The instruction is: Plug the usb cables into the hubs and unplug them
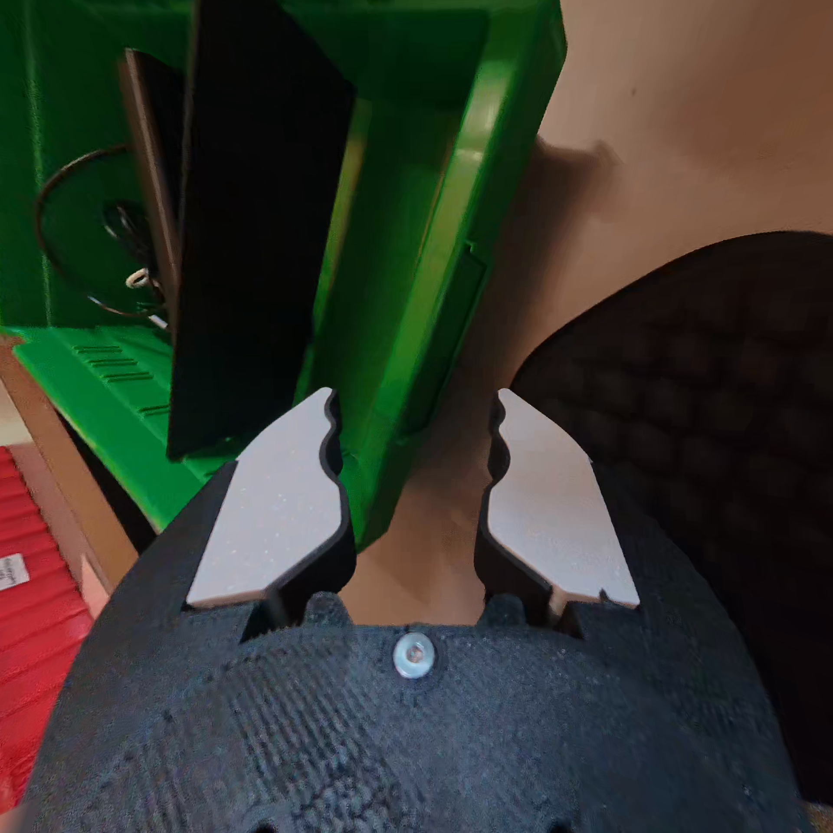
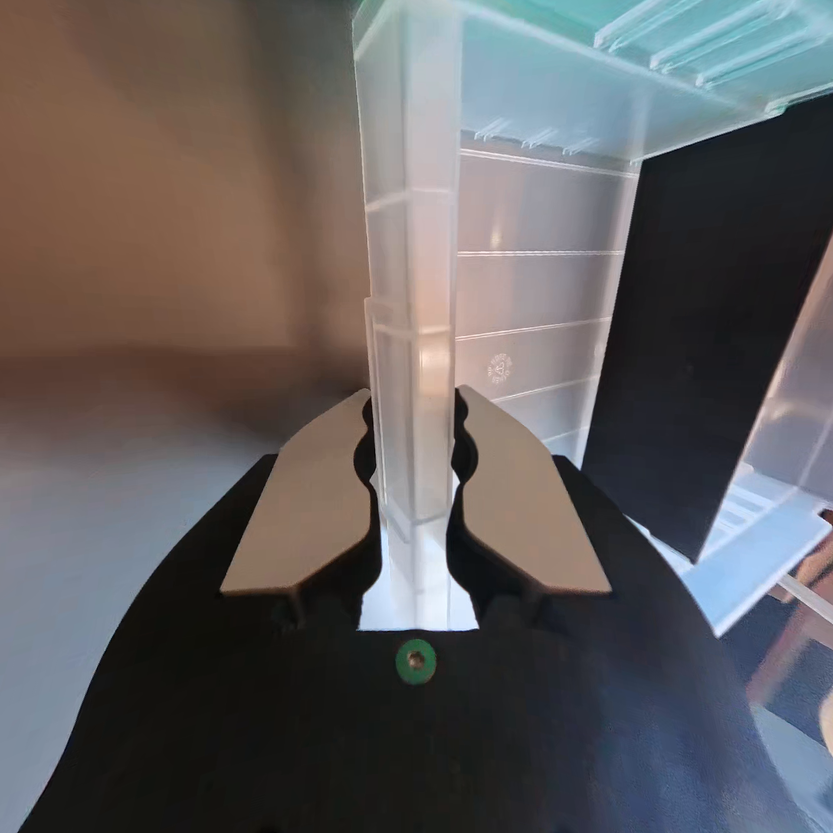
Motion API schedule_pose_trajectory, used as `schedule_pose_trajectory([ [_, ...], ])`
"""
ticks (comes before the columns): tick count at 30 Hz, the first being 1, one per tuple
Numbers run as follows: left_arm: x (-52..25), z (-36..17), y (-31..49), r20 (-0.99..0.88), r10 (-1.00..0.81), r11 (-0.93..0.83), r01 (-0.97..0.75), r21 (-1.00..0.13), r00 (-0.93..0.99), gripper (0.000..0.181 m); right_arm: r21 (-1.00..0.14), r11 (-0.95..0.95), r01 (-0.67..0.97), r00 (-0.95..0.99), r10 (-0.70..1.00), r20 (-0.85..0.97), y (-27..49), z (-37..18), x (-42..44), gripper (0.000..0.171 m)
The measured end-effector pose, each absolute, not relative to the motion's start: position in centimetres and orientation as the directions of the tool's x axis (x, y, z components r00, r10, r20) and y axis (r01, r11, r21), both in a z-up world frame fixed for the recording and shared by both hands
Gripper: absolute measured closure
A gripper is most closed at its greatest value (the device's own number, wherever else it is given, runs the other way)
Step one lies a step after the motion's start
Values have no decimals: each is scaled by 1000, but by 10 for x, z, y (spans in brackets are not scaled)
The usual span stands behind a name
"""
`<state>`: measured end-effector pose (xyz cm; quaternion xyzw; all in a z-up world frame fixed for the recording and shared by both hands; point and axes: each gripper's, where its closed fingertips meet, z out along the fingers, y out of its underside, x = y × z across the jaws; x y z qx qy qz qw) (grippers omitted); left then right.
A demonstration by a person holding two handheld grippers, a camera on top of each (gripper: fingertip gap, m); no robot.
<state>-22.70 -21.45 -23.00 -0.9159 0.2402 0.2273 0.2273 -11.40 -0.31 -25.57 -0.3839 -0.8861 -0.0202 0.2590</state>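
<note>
In the left wrist view my left gripper (image 1: 415, 396) is open and empty, just off the near right corner of a green plastic box (image 1: 423, 234). A flat black slab (image 1: 257, 252) leans inside the box, with a thin dark cable (image 1: 67, 180) coiled behind it. In the right wrist view my right gripper (image 2: 412, 396) is shut on the upright edge of a clear plastic box (image 2: 408, 360), tilted on its side. A black flat panel (image 2: 703, 342) stands inside that clear box. No hub or plug shows clearly.
A black textured chair back (image 1: 703, 405) stands right of the left gripper. A red ribbed surface (image 1: 31, 608) lies at lower left. A beige wall (image 1: 698, 112) is behind. A pale table surface (image 2: 112, 518) lies left of the right gripper. One gripper's finger ends stand about 25 cm off the other's.
</note>
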Motion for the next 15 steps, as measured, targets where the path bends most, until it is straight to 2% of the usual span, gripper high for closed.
schedule_pose_trajectory([
  [1,-231,-236,-210,-539,-352,-787,-554,-272,765,119,-138,711,689,-585,659,473,-1,-256,-107,130],
  [3,-238,-245,-202,-548,-368,-790,-563,-243,751,122,-120,713,691,-596,655,465,2,-255,-83,141],
  [5,-241,-252,-196,-529,-383,-784,-570,-248,757,127,-108,692,714,-559,656,508,10,-250,-53,141],
  [7,-235,-254,-190,-520,-407,-754,-597,-272,751,139,-147,652,744,-508,695,508,13,-247,-17,140],
  [13,-219,-254,-166,-578,-420,-681,-664,-308,699,146,-104,565,818,-415,706,573,40,-251,87,138],
  [15,-215,-254,-157,-579,-423,-669,-671,-320,697,148,-123,511,851,-359,735,575,52,-251,108,138],
])
